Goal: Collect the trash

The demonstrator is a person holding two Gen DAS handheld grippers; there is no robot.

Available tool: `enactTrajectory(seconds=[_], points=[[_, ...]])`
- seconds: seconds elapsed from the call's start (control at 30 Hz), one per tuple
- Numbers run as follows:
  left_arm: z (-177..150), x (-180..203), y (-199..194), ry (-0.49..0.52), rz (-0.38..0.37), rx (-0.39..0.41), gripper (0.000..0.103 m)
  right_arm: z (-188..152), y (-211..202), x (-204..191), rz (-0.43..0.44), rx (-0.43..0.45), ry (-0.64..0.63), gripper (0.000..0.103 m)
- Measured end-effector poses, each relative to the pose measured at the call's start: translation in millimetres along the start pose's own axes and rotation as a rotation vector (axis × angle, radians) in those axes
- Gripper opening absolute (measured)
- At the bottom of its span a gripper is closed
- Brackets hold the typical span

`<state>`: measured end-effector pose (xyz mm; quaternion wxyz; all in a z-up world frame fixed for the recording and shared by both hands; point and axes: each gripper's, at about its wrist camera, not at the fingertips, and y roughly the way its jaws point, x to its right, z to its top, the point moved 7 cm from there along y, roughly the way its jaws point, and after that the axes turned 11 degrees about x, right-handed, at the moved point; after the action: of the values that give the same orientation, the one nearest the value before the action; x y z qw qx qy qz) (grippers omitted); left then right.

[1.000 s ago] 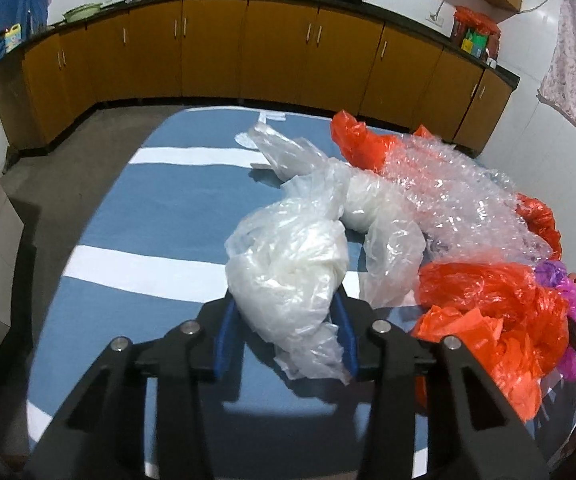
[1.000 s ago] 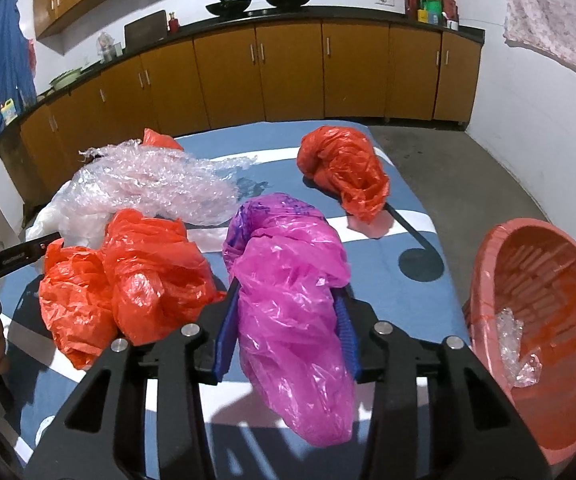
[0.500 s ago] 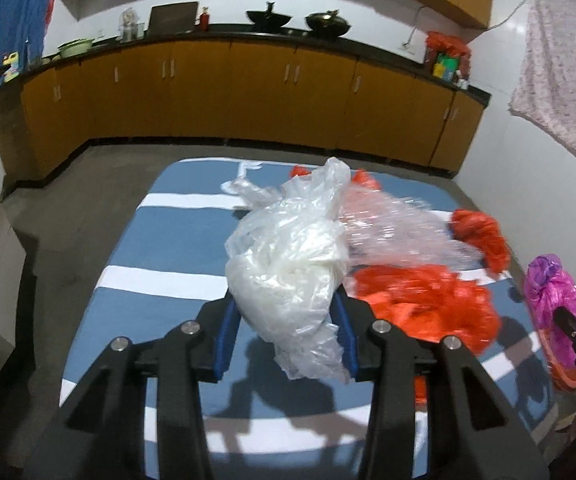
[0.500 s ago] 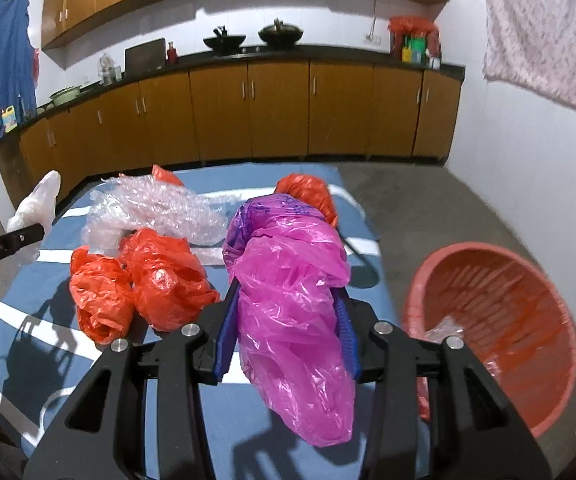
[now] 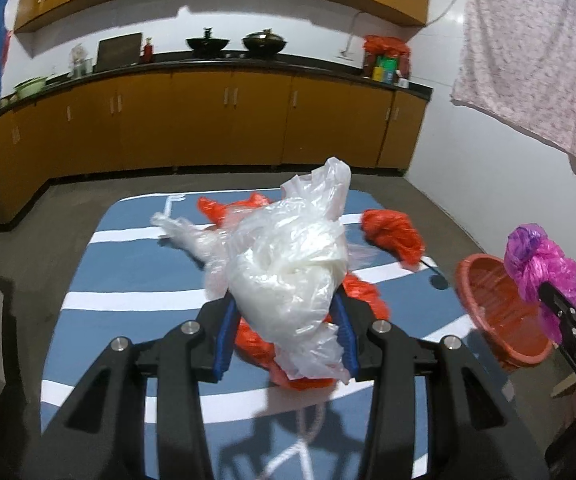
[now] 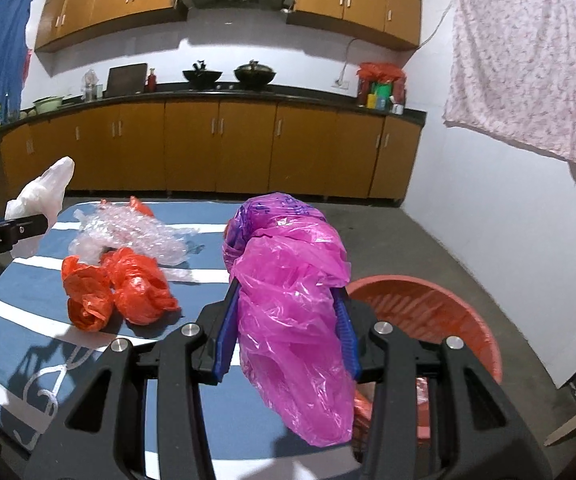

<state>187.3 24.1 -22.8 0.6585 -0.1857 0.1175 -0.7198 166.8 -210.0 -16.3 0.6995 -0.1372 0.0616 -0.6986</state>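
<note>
Left tool (image 5: 286, 338) clamps a white plastic bag (image 5: 288, 276), right tool (image 6: 286, 336) a pink bag (image 6: 291, 300); orange bags (image 6: 118, 288) and bubble wrap (image 6: 128, 234) remain, basin (image 6: 447, 312) nearly empty.

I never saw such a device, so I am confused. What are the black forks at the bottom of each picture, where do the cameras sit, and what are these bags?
No robot here: a person holds a two-finger gripper in each hand, each carrying a camera that looks forward along its fingers. The left gripper is shut on a white plastic bag. The right gripper is shut on a pink plastic bag. On the blue striped table lie orange bags and clear bubble wrap. Beside the table stands a red basin, probably for the trash.
</note>
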Motion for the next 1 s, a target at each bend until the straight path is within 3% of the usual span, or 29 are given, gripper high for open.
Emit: enactTrajectory(seconds=[0.43, 1.0], points=[[1, 64, -7, 0.09, -0.085, 0.004, 0.042, -5, -17, 37, -0.105, 0.011, 0.039, 0.044], [-13, 124, 2, 0.117, -0.198, -0.035, 0.042, -16, -29, 82, -0.194, 0.015, 0.096, 0.044]])
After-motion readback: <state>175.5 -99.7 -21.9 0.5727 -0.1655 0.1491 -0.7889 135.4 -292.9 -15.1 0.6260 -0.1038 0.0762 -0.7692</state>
